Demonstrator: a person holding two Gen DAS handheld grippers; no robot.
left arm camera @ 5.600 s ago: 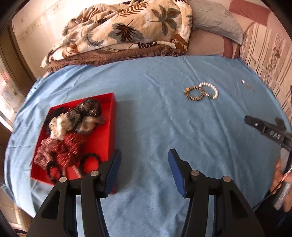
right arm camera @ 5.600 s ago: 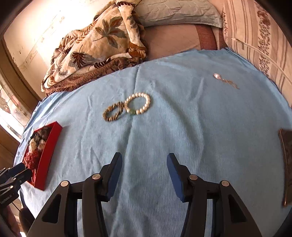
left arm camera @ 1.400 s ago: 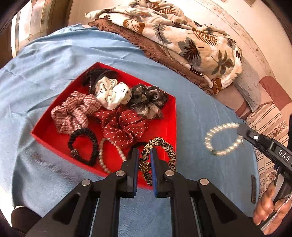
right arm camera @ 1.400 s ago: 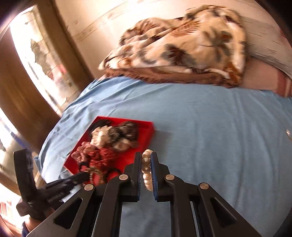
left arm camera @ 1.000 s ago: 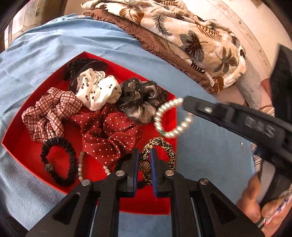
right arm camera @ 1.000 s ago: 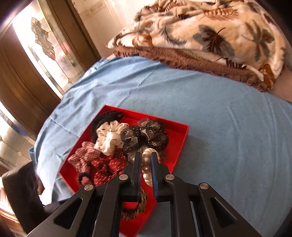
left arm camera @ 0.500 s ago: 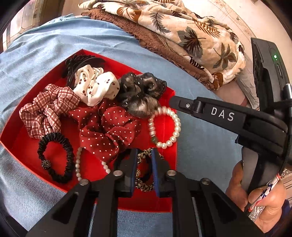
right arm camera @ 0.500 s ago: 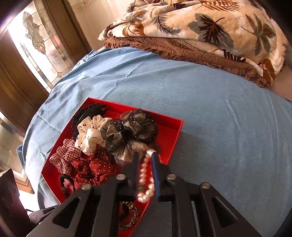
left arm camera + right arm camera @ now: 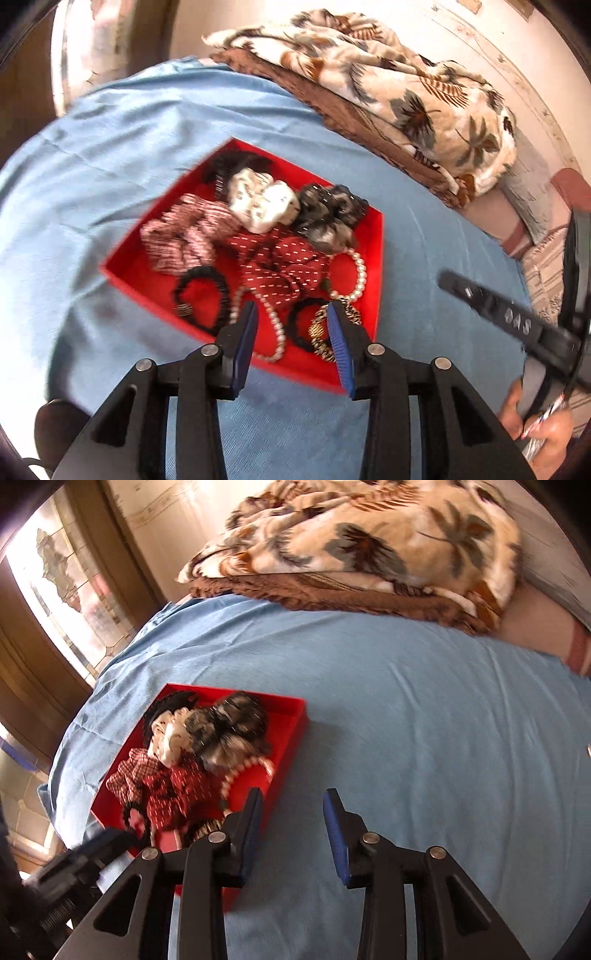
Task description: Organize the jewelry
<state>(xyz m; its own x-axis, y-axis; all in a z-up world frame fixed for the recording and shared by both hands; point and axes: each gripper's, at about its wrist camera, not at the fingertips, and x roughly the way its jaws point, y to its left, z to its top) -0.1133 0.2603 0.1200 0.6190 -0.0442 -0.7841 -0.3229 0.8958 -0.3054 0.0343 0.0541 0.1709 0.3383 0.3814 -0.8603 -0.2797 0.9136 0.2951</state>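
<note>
A red tray point(image 9: 376, 295) sits on the blue sheet and holds several scrunchies and hair ties. A white pearl bracelet point(image 9: 360, 275) lies in its right side, also seen in the right wrist view point(image 9: 243, 770). A gold bead bracelet point(image 9: 319, 334) lies at the tray's near right corner. My left gripper point(image 9: 291, 325) is open and empty above the tray's near edge. My right gripper point(image 9: 293, 812) is open and empty over the sheet just right of the tray point(image 9: 295, 731); it also shows in the left wrist view point(image 9: 495, 314).
A folded leaf-print blanket point(image 9: 406, 96) and a pillow lie at the back of the bed. A small silver item point(image 9: 588, 750) lies on the sheet at the far right. A window stands to the left point(image 9: 66, 579).
Both grippers have opened and let go of their bracelets, which now lie in the tray. Both have pulled back; the right one has moved right, off the tray.
</note>
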